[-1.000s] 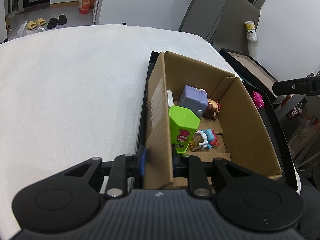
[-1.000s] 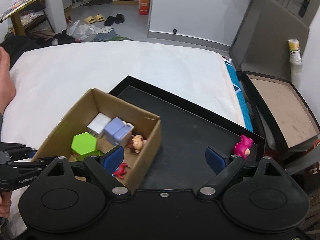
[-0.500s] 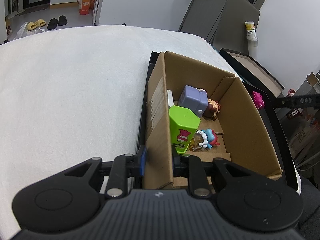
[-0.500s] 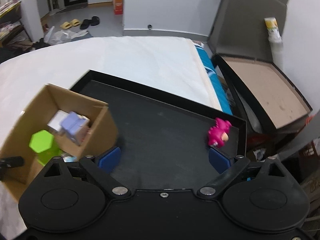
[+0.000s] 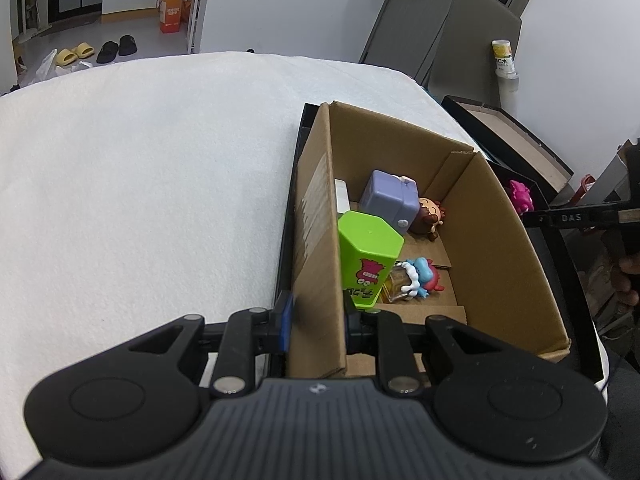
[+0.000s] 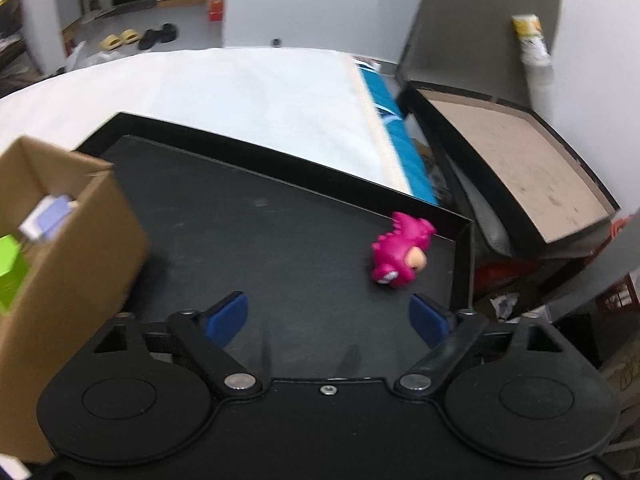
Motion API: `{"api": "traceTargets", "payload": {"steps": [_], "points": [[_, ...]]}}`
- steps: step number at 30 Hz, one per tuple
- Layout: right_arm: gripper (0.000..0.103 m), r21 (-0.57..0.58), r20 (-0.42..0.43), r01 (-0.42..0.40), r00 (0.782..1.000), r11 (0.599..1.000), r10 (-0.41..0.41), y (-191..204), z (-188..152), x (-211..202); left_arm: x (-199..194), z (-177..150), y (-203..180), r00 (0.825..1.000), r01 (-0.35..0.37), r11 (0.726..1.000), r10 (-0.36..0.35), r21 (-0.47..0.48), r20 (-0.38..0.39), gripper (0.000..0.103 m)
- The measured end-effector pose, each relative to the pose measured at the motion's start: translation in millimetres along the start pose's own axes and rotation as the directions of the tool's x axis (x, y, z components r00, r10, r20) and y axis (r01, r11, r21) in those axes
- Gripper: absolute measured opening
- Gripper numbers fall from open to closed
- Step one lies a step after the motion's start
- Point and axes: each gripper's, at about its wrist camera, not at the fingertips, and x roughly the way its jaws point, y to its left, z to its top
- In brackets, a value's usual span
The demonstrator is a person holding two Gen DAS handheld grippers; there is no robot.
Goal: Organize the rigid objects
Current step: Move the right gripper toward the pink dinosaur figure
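Note:
My left gripper (image 5: 318, 316) is shut on the near left wall of the cardboard box (image 5: 320, 248). The box holds a green hexagonal tub (image 5: 368, 256), a purple cube (image 5: 390, 200), a brown-haired figure (image 5: 430, 216) and a blue-and-red figure (image 5: 420, 278). The box also shows at the left of the right wrist view (image 6: 80, 236). My right gripper (image 6: 326, 316) is open and empty above the black tray (image 6: 240, 220). A pink dinosaur toy (image 6: 400, 256) lies on the tray near its right corner, just ahead and right of the gripper; it also shows in the left wrist view (image 5: 520, 196).
The tray sits on a white padded surface (image 5: 140, 180). An open black box with a brown inside (image 6: 520, 168) stands to the right, off the surface. A bottle (image 6: 532, 44) stands by the wall. Shoes (image 5: 96, 50) lie on the floor far behind.
My right gripper has swung right, away from the cardboard box and toward the pink dinosaur, which now sits closer between the fingers. The left gripper and box have not moved.

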Motion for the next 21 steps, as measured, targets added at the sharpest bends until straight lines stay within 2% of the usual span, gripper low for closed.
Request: {"api": "traceTargets", "payload": {"steps": [8, 13, 21], "points": [[0.077, 0.108, -0.034, 0.042, 0.999, 0.993, -0.038, -27.0, -4.4, 41.1, 3.0, -0.2, -0.9, 1.000, -0.012, 1.000, 0.012, 0.002, -0.003, 0.020], [0.077, 0.128, -0.051, 0.063, 0.997, 0.990, -0.057, -33.4, -4.2, 58.3, 3.0, -2.1, -1.9, 1.000, -0.011, 1.000, 0.011, 0.006, -0.005, 0.020], [0.077, 0.209, -0.043, 0.040, 0.999, 0.977, -0.031, -45.9, 6.1, 72.2, 2.9, -1.9, -2.8, 1.000, -0.013, 1.000, 0.013, 0.005, -0.007, 0.020]]}}
